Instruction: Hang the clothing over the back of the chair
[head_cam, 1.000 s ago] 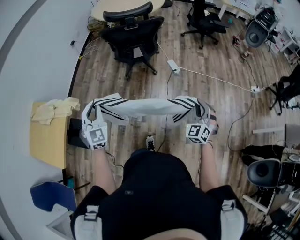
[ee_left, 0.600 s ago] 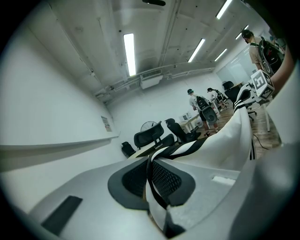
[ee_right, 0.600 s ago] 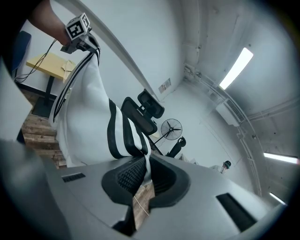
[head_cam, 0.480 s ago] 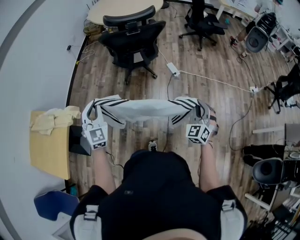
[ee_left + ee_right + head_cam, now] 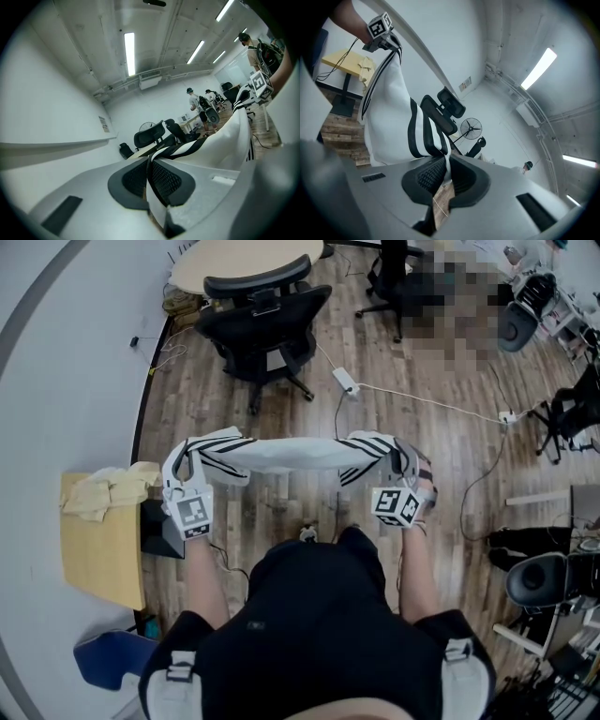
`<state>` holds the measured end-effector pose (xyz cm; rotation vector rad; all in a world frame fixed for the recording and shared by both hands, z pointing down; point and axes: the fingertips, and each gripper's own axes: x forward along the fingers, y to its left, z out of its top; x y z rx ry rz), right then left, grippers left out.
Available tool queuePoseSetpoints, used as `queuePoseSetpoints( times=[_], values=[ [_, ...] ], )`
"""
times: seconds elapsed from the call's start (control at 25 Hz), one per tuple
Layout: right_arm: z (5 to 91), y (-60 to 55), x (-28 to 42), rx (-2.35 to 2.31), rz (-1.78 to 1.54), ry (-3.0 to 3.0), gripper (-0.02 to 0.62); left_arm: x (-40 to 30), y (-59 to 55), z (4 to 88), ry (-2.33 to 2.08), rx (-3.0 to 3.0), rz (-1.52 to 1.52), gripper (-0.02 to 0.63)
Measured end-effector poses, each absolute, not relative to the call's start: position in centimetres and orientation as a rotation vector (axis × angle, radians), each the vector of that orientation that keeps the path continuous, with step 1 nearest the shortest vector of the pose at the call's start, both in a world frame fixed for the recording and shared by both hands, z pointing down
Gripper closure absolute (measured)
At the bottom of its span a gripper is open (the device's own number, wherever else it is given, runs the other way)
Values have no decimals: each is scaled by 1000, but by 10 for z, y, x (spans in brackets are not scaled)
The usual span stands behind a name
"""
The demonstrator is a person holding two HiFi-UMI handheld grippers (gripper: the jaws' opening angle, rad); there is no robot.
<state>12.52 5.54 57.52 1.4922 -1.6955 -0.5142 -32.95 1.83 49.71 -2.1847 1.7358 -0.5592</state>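
Two tools share the load: the left tool (image 5: 180, 463) has its jaws pressed together on a fold of a white garment (image 5: 286, 454) with black stripes, and the right tool (image 5: 405, 461) is likewise clamped on the opposite end, each gripper view showing cloth caught between the ribbed pads with no gap on either side of it. Between them the garment hangs stretched in a band at about chest height in front of the person, sagging slightly in the middle and well above the wooden floor (image 5: 422, 427). It reads as thin, light and wholly limp, so it should drape wherever it is laid, but it can also slide off a smooth edge if the weight falls unevenly. Holding it at the two striped ends, as now, looks sound, since that spreads the cloth wide enough to go over a chair back; a grip on a thicker fold or hem would be less likely to slip than a single layer. Ahead, well apart from the garment, stands a black office chair (image 5: 262, 320) with its headrest (image 5: 255, 279) toward a round table (image 5: 234, 254). To the left, beside the wall, a small desk (image 5: 98, 549) carries a crumpled yellow cloth (image 5: 108, 488).
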Motion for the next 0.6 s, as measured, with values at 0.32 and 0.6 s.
queuePoseSetpoints(
  times=[0.32,0.6],
  values=[
    [573,20,141,1466,-538,-1708,586,-314,0,498,1748,-2173,-582,597],
    [568,-32,158,1443,-558,-1736,586,-301,-31,492,1803,-2133,-576,597]
  ],
)
